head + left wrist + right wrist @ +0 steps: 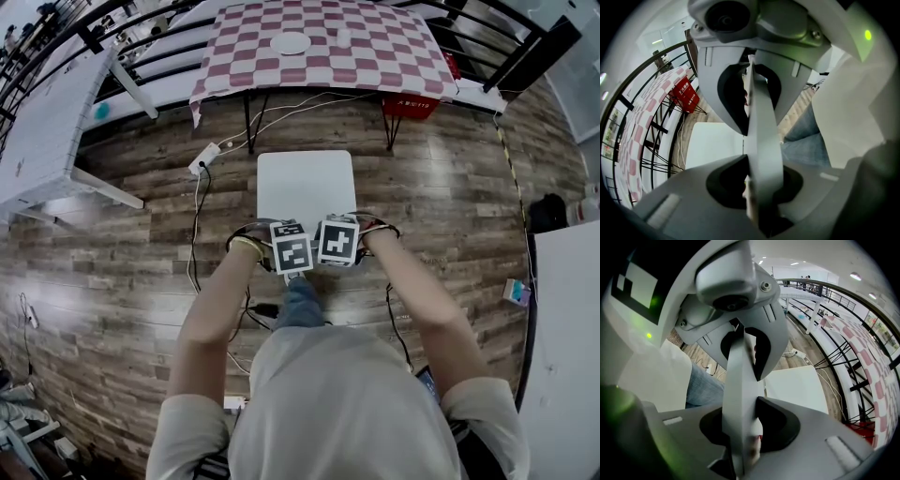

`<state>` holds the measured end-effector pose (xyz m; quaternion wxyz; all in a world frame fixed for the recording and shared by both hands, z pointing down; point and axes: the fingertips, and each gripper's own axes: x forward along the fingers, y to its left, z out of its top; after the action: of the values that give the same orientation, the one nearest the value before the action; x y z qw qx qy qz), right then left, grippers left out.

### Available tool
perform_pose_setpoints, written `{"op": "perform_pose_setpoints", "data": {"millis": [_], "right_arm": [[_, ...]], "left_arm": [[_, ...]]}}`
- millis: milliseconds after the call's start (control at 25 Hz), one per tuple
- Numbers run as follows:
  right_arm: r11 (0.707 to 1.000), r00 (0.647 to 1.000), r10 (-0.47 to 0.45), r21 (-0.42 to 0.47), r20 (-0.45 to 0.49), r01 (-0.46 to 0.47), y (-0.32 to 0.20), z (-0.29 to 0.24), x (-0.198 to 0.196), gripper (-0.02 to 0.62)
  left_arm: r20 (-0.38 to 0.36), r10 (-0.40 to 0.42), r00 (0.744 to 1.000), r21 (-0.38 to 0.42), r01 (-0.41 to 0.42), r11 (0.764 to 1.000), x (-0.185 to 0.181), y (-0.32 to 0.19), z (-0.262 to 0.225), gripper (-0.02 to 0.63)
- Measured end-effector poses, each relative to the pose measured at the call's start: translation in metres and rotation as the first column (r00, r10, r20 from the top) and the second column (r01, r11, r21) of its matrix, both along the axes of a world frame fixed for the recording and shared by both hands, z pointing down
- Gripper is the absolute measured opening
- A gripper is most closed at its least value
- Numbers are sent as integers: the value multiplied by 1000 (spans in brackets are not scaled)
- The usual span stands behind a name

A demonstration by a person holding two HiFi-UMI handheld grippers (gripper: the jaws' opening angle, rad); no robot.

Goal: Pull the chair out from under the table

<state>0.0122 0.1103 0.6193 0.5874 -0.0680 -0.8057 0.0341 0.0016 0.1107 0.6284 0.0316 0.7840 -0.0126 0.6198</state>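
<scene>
Where wooden planks (131, 281) run, smooth square chair (306, 187)

Setting: a large open indoor hall, most likely a work or test space with a dining corner set up in it. Indicators: wood-plank floor (122, 272); a table (248, 120) under a red-and-white checked cloth (375, 66) bearing a white plate (290, 42); one white chair (307, 186) near it; a plain white side table (42, 131); a black metal railing (525, 56); a power strip (203, 159) and loose cables (194, 225) on the floor; a red crate (410, 106); ceiling lights (856, 276).
</scene>
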Motion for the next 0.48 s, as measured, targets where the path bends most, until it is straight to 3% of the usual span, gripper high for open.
{"op": "perform_pose_setpoints", "data": {"millis": [480], "right_arm": [[1000, 1000, 16, 0, -18, -16, 21, -1, 5, 94]], "left_arm": [[-10, -5, 1000, 6, 5, 1000, 2, 21, -1, 80]]}}
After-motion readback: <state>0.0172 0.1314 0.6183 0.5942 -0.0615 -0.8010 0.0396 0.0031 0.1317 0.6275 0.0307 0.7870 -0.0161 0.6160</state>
